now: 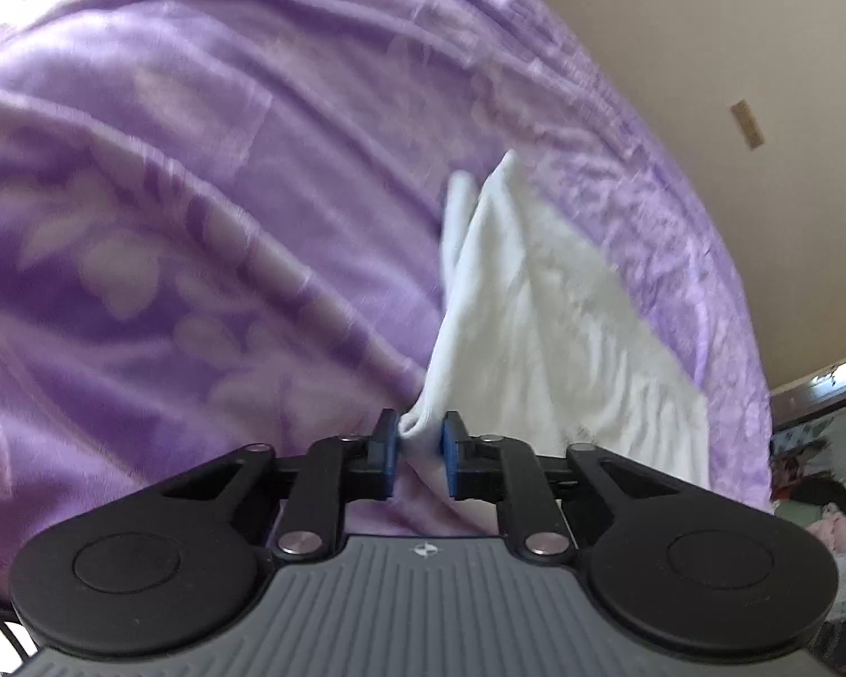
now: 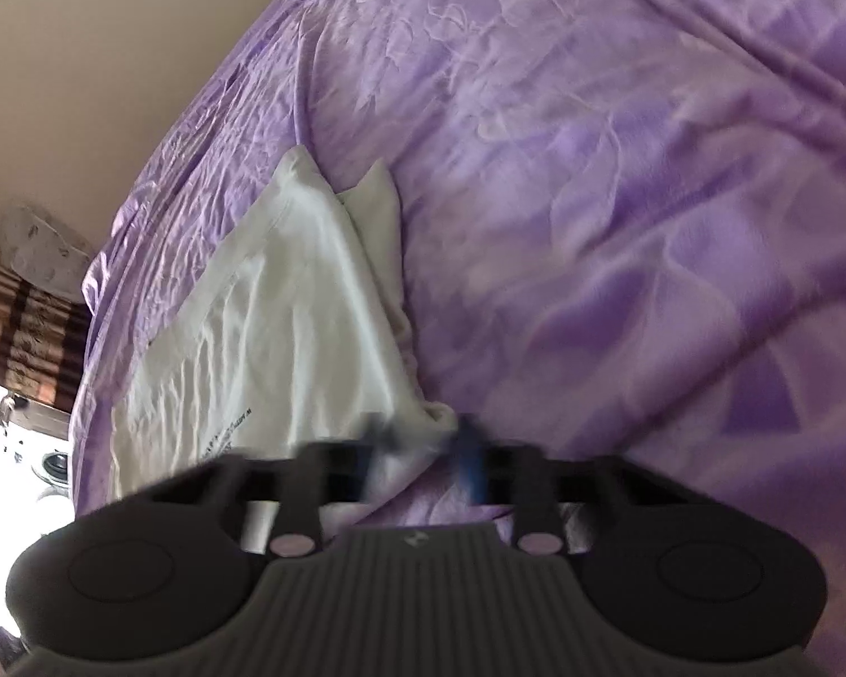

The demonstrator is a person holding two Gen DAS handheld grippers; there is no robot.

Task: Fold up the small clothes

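Note:
A small white garment (image 1: 541,316) lies on a purple floral blanket (image 1: 197,197). My left gripper (image 1: 419,445) is shut on a bunched edge of the garment, its blue pads (image 1: 387,445) pinching the cloth. In the right wrist view the same white garment (image 2: 287,327) lies partly folded, with printed text near its lower edge. My right gripper (image 2: 423,445) is blurred by motion and its jaws pinch a corner of the garment. The far end of the garment rises into two peaks.
The purple blanket (image 2: 620,197) covers the bed and is rumpled into ridges. A beige wall (image 1: 733,56) lies beyond the bed edge. A striped curtain (image 2: 22,327) and bright window area show at the left of the right wrist view.

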